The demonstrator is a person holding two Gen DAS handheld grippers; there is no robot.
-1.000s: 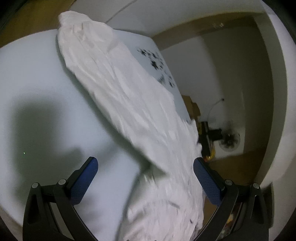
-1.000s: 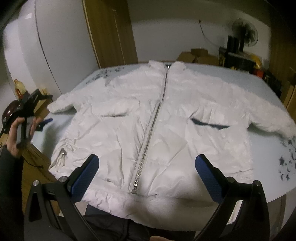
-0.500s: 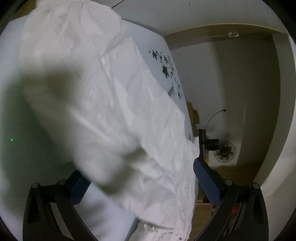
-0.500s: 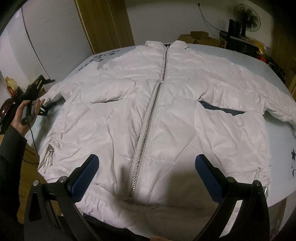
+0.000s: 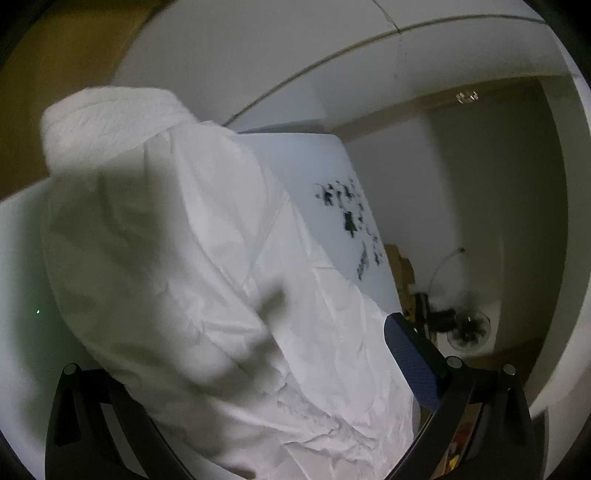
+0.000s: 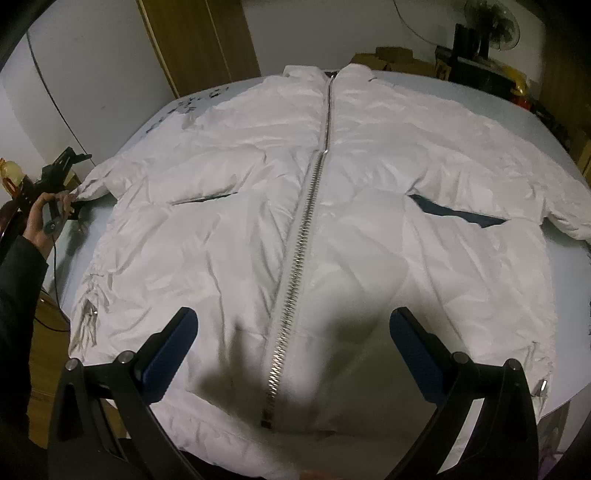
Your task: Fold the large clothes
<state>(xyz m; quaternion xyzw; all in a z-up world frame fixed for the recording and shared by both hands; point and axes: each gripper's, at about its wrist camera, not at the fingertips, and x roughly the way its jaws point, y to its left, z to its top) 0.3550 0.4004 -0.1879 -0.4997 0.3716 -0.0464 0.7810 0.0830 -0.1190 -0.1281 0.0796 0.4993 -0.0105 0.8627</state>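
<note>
A large white puffer jacket (image 6: 258, 206) lies front up and spread flat on a pale table (image 6: 554, 122), its silver zipper (image 6: 306, 221) closed down the middle. My right gripper (image 6: 291, 339) hovers open and empty over the hem near the zipper's lower end. In the right wrist view my left gripper (image 6: 62, 173) is at the far left, at the cuff of one sleeve. In the left wrist view that sleeve (image 5: 207, 266) fills the space between the wide-apart fingers (image 5: 410, 350) and hides the left one.
A standing fan (image 6: 487, 22), cardboard boxes (image 6: 391, 59) and dark equipment (image 6: 491, 74) stand behind the table. A wooden door (image 6: 199, 40) is at the back left. Black star prints (image 5: 347, 218) mark the tablecloth.
My left gripper has pushed in around the sleeve, which now fills its view. My right gripper has moved closer and lower over the jacket's hem.
</note>
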